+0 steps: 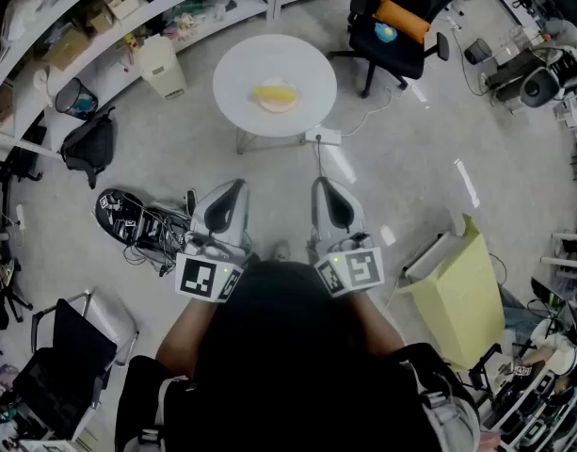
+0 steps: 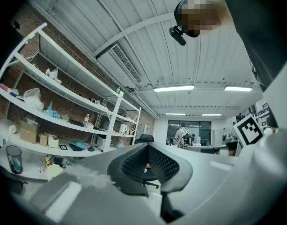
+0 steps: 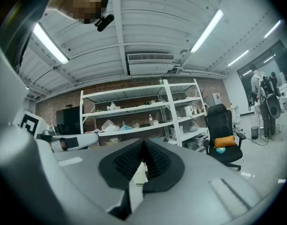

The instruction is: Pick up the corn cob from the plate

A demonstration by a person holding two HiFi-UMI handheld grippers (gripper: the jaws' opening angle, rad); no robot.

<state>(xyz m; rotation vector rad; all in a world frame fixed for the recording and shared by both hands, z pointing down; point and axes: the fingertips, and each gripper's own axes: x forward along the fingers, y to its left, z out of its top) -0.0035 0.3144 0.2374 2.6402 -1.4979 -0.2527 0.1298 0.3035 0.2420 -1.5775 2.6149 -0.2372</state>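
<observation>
One corn cob (image 1: 274,93) on plate (image 1: 276,109), round table (image 1: 241,72)

gap→table (image 1: 239,88): floor (image 1: 280,191) open | obstr: pwr strip (image 1: 323,137) at base, chair (image 1: 402,15) far-R

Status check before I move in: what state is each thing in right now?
corn cob: lying on the plate, untouched.
plate: sitting on the round table.
left gripper: shut, empty, well short of the table.
right gripper: shut, empty, well short of the table.
</observation>
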